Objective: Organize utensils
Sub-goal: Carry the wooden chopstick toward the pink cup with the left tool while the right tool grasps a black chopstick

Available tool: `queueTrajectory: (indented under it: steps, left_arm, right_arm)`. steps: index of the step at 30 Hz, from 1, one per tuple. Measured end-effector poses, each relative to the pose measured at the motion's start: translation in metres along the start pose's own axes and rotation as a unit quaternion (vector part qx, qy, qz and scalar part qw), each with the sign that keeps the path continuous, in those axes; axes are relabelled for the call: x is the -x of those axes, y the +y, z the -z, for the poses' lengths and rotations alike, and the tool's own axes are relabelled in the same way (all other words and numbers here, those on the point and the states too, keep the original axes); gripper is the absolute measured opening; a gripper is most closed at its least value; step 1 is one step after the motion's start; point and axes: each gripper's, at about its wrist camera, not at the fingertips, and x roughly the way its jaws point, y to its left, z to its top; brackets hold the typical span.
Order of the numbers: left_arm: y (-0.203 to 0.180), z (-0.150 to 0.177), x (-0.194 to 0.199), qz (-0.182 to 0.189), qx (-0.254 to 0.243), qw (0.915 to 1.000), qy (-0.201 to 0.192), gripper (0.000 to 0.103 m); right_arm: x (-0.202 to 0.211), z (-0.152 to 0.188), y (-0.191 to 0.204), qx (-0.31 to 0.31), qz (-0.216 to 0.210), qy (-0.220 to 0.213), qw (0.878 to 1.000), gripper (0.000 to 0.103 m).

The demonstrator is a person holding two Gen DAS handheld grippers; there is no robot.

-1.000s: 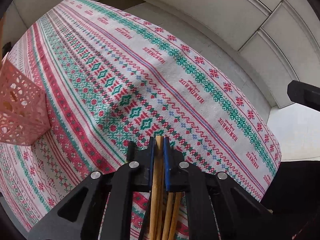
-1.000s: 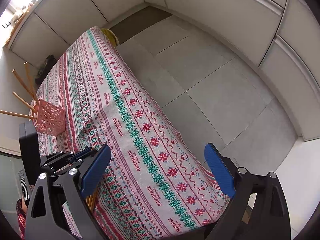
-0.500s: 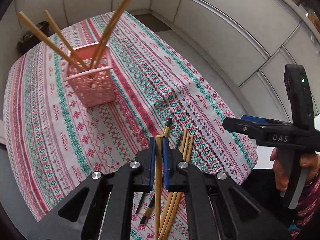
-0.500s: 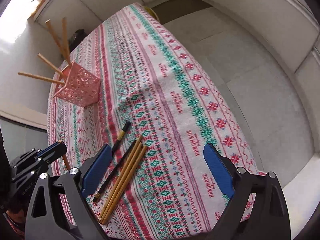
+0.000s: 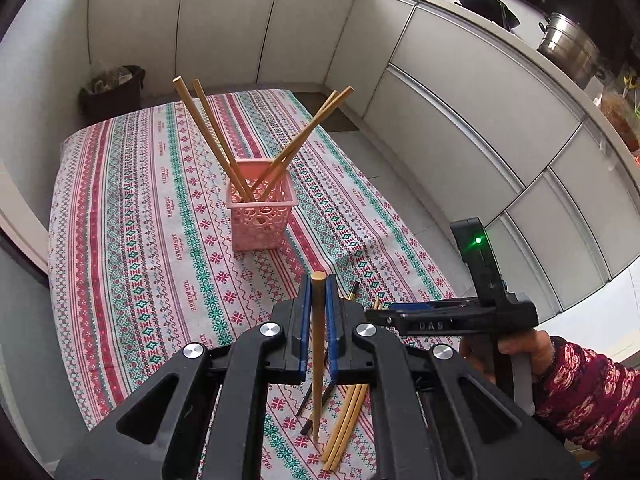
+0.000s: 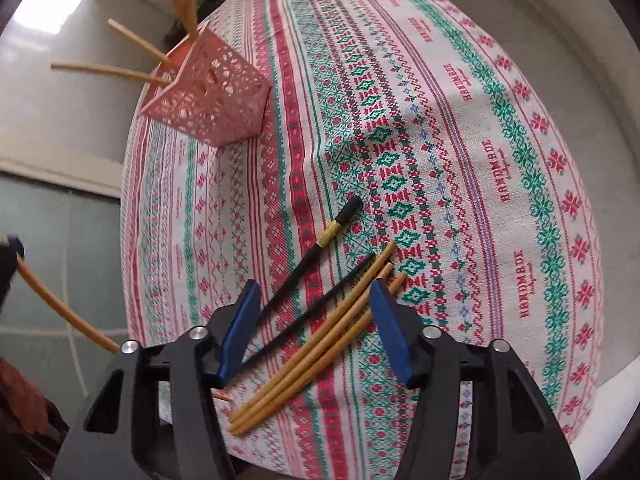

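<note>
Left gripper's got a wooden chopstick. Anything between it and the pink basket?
Nothing visible. The left gripper holds a wooden chopstick; only bare patterned tablecloth lies before the pink perforated basket, whose four leaning chopsticks leave its mouth partly open.

we count: bamboo chopsticks in the pink basket (image 5: 261, 216) = 4 | bamboo chopsticks loose on the tablecloth (image 6: 460, 128) = 3 (image 6: 316, 344) | black chopsticks on the cloth = 2 (image 6: 316, 248) | bamboo chopstick clamped in left gripper (image 5: 319, 316) = 1 (image 5: 318, 344) | baskets = 1 | grippers = 2, right gripper (image 6: 316, 320)
</note>
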Motion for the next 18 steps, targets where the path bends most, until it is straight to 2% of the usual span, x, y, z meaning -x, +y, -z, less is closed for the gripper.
queueTrajectory:
  steps: [2, 5, 9, 14, 18]
  left_arm:
    - [-0.001, 0.0, 0.005, 0.004, -0.004, 1.0, -0.007, 0.006]
    - [-0.001, -0.001, 0.018, 0.013, -0.005, 0.9997, -0.022, 0.006]
    - [0.0, -0.004, 0.036, 0.014, 0.003, 0.9985, -0.052, 0.006]
    - [-0.009, -0.013, 0.06, 0.021, 0.004, 0.995, -0.097, 0.006]
    - [-0.017, -0.015, 0.068, 0.019, -0.002, 0.9937, -0.11, 0.006]
  right_arm:
    - [0.0, -0.008, 0.004, -0.025, -0.01, 0.002, 1.0, 0.046]
    - [0.007, -0.012, 0.019, -0.025, -0.001, -0.012, 1.0, 0.044]
    - [0.019, -0.001, 0.032, -0.012, 0.0, -0.03, 0.999, 0.046]
    - [0.038, 0.012, 0.033, -0.012, -0.02, -0.043, 0.999, 0.046]
    - [0.054, 0.017, 0.035, 0.001, -0.019, -0.06, 0.998, 0.046]
